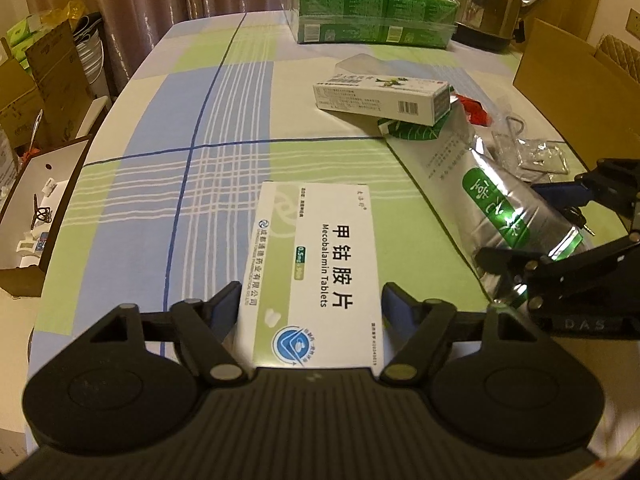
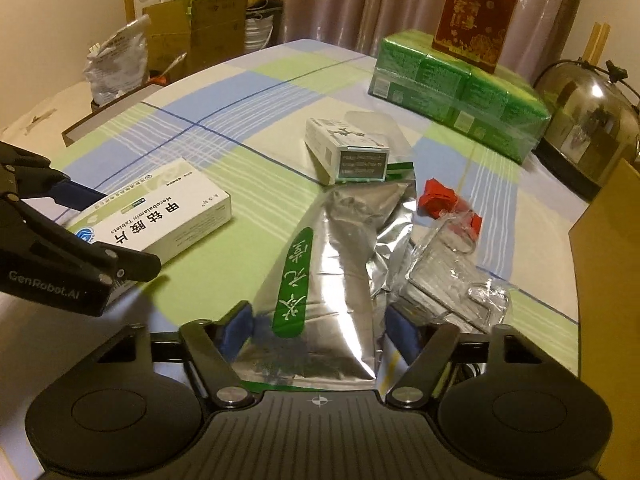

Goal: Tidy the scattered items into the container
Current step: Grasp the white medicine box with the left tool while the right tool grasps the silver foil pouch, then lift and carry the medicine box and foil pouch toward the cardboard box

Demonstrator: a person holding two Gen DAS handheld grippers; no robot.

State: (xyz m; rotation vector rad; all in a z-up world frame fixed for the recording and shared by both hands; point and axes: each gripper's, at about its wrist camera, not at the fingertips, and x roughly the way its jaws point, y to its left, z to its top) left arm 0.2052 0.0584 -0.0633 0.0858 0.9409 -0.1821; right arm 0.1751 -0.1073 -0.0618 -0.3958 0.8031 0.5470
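Note:
A white and green Mecobalamin tablet box (image 1: 316, 276) lies on the checked tablecloth between the fingers of my left gripper (image 1: 312, 304); the jaws flank its near end, and I cannot tell whether the pads press it. It also shows in the right wrist view (image 2: 160, 212). A long silver foil pouch with a green label (image 2: 324, 280) lies between the fingers of my right gripper (image 2: 320, 332), which close against its sides. The pouch also shows in the left wrist view (image 1: 496, 200). A second white medicine box (image 2: 344, 150) rests on the pouch's far end.
A clear plastic package (image 2: 448, 280) and a red wrapper (image 2: 440, 196) lie right of the pouch. A green tissue pack (image 2: 460, 88) with a red box (image 2: 476, 12) stands at the back beside a steel kettle (image 2: 588, 128). An open cardboard box (image 1: 36, 204) stands off the table's left edge.

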